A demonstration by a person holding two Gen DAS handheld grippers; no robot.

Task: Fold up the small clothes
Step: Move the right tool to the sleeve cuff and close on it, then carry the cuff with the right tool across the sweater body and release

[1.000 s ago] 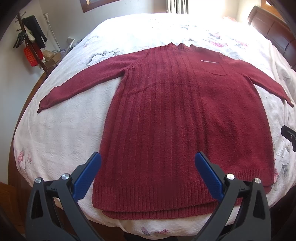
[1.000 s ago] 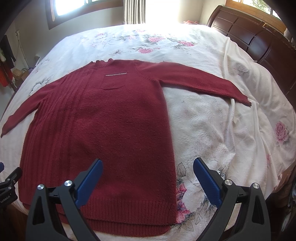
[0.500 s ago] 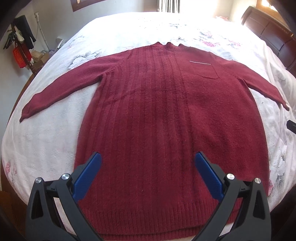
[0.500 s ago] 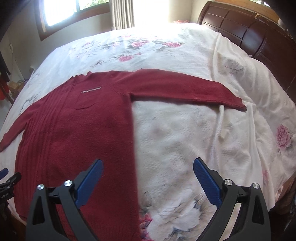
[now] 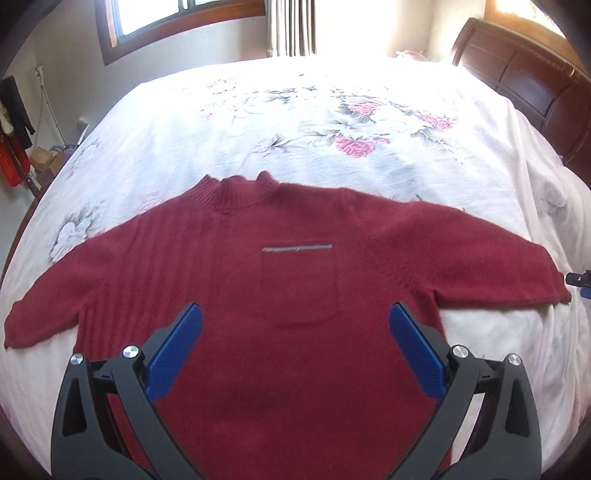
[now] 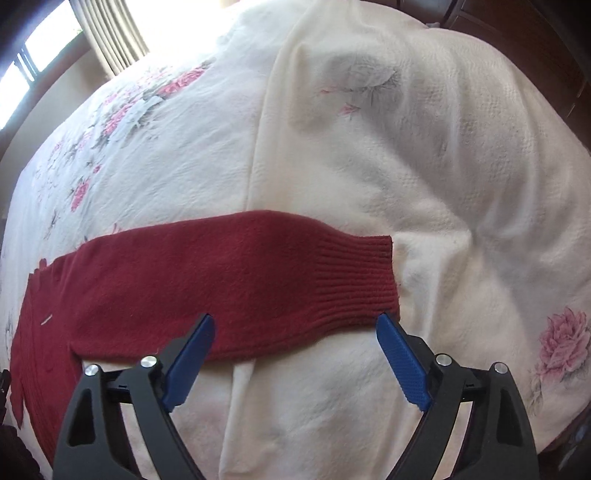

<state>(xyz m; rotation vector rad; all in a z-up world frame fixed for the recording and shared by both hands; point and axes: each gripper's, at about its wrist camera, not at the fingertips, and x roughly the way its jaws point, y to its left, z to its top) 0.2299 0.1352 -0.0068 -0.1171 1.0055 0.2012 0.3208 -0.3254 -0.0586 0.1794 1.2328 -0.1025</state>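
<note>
While the red sweater (image 5: 295,332) lies flat and face up on the bed (image 5: 332,122), its body spread over the white floral bedspread (image 6: 406,147), the left gripper (image 5: 293,317) hovers above the chest with its blue-padded fingers (image 5: 173,354) spread wide and nothing between them. From the left wrist view the ribbed collar (image 5: 236,192) points toward the window (image 5: 177,22), the small chest pocket (image 5: 299,288) with its pale stitched top edge sits between the two fingers, and both sleeves reach out sideways, the one on the left of the picture ending near the bed's edge. The right gripper (image 6: 295,325) is likewise wide open and holds nothing; it hangs just over the other sleeve (image 6: 221,280), whose ribbed cuff (image 6: 358,277) lies beside the right-hand finger (whether the finger tips touch the knit or the bedspread cannot be told). That sleeve lies straight across the bedspread, with creases in the cloth beyond the cuff and a pink rose print (image 6: 561,339) off to the right. A dark wooden headboard (image 5: 535,81) stands at the far right of the left wrist view, and a tip of the right gripper shows at that picture's right edge, near the sleeve end
</note>
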